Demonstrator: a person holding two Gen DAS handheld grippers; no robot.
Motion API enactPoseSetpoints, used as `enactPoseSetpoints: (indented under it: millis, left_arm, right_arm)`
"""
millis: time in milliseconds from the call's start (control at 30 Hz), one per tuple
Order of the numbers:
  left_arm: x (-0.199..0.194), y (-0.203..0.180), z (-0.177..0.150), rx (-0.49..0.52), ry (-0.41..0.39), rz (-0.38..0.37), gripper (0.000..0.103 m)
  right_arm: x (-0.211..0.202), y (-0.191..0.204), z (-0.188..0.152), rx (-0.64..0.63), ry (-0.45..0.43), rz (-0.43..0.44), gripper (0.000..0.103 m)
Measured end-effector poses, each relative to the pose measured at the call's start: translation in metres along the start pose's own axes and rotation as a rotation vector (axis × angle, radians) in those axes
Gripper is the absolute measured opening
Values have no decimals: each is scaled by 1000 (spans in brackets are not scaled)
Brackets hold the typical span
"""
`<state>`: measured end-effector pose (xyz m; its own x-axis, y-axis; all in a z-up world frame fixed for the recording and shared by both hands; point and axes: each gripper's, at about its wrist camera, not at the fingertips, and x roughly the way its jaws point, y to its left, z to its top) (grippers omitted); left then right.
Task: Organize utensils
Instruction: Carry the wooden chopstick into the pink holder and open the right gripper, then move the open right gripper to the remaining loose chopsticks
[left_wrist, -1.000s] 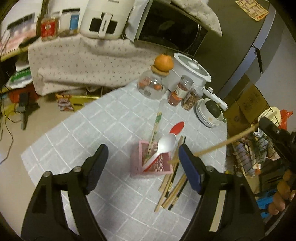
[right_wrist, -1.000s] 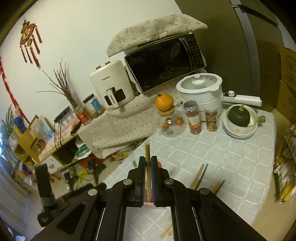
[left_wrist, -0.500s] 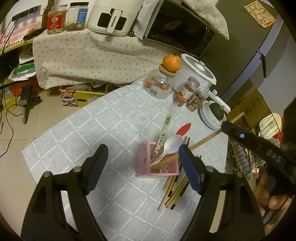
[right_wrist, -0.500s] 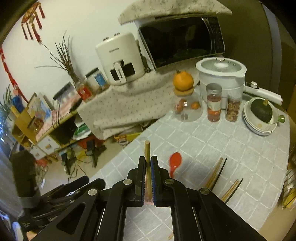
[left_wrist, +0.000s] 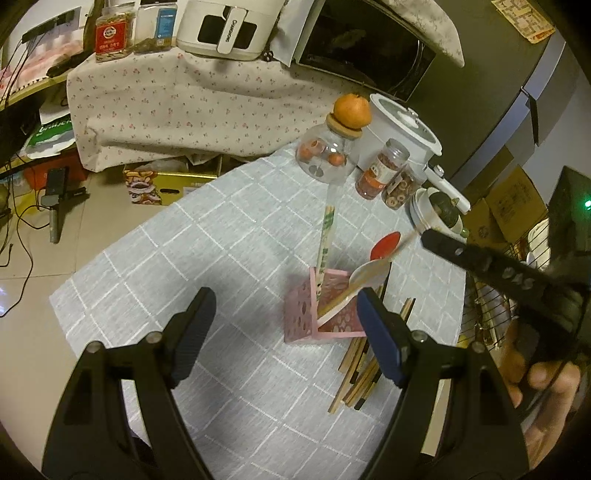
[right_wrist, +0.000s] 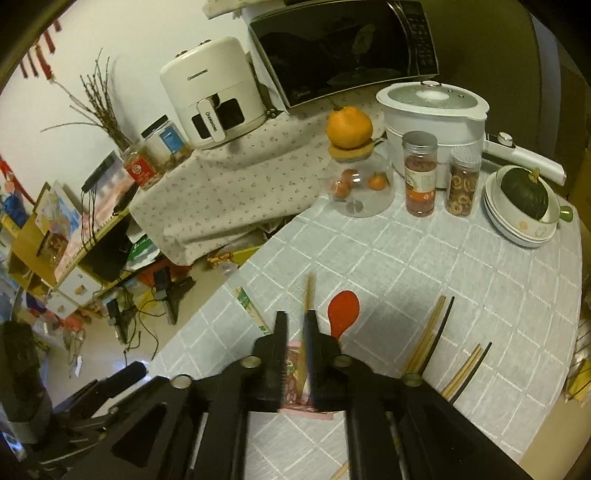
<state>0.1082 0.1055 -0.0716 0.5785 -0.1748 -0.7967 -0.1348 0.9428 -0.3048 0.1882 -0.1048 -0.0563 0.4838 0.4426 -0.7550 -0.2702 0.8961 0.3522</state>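
Observation:
A pink perforated holder stands on the grey checked tablecloth. It holds wrapped chopsticks, a white spoon and a wooden chopstick leaning right. My right gripper sits just above the holder; its jaws have parted slightly and the chopstick stands loose between them. In the left wrist view the right gripper comes in from the right. My left gripper is open and empty, in front of the holder. Several chopsticks and a red spoon lie beside the holder.
At the table's far side stand a glass jar topped by an orange, two spice jars, a white pot and stacked bowls with a squash. A microwave and air fryer sit behind. Loose chopsticks lie right.
My right gripper moved down over the holder, lowering the wooden chopstick into it, and its jaws parted slightly. The left gripper stayed open, shifting a little closer.

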Motion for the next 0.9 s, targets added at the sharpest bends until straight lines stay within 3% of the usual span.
enactPoseSetpoints:
  millis: [67, 367, 700, 900]
  left_arm:
    - [3, -2, -1, 11, 12, 9, 79]
    - [17, -12, -15, 34, 92, 11, 86]
    - [43, -30, -44, 124, 173, 48, 87]
    - [58, -32, -54, 129, 248, 38, 87]
  right_arm:
    - [-10, -1, 1, 0, -17, 15, 36]
    - [-51, -30, -10, 15, -56, -32, 64]
    - [-29, -113, -37, 125, 89, -204, 66]
    - [0, -156, -55, 196, 205, -262, 66]
